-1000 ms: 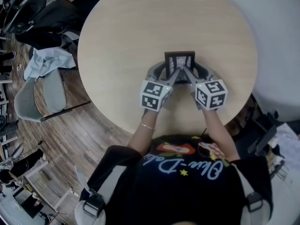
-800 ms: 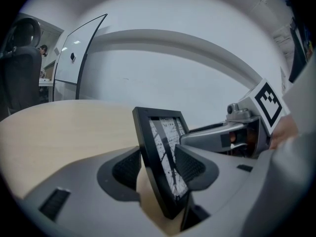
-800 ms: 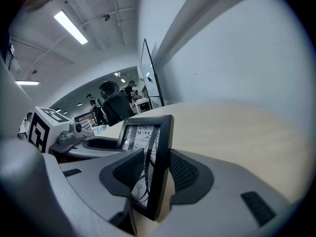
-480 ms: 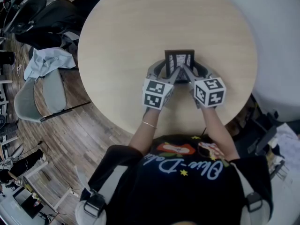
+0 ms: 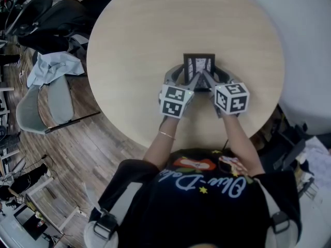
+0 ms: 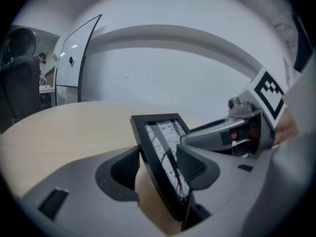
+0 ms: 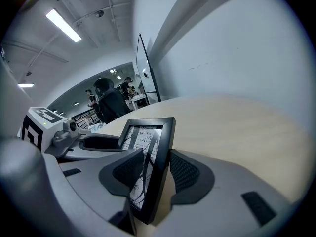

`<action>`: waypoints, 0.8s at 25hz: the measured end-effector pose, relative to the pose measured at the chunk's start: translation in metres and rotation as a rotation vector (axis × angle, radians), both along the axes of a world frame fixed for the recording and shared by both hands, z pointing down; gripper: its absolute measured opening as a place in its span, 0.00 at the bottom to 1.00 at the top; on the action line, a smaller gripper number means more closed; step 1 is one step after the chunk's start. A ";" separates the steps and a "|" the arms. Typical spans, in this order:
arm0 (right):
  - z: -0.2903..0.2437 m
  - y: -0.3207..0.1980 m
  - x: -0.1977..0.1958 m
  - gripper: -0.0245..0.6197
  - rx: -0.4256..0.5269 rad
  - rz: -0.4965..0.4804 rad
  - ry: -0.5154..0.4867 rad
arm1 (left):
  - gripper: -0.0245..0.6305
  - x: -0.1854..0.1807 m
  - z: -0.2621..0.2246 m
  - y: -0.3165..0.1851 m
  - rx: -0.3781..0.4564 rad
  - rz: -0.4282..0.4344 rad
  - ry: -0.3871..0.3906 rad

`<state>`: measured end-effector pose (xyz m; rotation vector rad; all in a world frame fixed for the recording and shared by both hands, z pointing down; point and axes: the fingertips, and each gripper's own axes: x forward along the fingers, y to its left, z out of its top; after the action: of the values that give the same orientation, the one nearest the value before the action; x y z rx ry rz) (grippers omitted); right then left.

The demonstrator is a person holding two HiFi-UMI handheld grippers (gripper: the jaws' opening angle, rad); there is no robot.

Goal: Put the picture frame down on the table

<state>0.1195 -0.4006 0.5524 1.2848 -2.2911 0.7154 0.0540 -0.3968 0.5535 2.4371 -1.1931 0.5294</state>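
From the head view, my left gripper (image 5: 184,78) and right gripper (image 5: 212,78) met at the picture frame (image 5: 199,64) over the round table (image 5: 145,30). In the left gripper view, my jaws clamped the tilted frame's edge. In the right gripper view, my jaws pinched its other edge.

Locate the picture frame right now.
In the head view, the picture frame is near the table's middle, held between the left gripper and right gripper.

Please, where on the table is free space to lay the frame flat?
The table is bare almost everywhere: the wide stretch beyond the picture frame, and both sides of it to the rim. It is crowded only near the person, where the left gripper and right gripper clamp the frame.
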 end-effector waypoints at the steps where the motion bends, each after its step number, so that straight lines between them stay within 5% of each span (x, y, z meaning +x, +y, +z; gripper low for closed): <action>1: 0.001 -0.001 0.000 0.26 -0.002 -0.001 0.003 | 0.37 0.000 0.001 0.000 -0.001 -0.001 -0.002; 20: 0.013 -0.010 0.004 0.28 -0.022 -0.001 0.060 | 0.38 0.002 0.015 -0.008 -0.063 -0.037 -0.023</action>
<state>0.1236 -0.4109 0.5656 1.2783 -2.2301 0.6910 0.0560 -0.4050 0.5682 2.3579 -1.2102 0.5773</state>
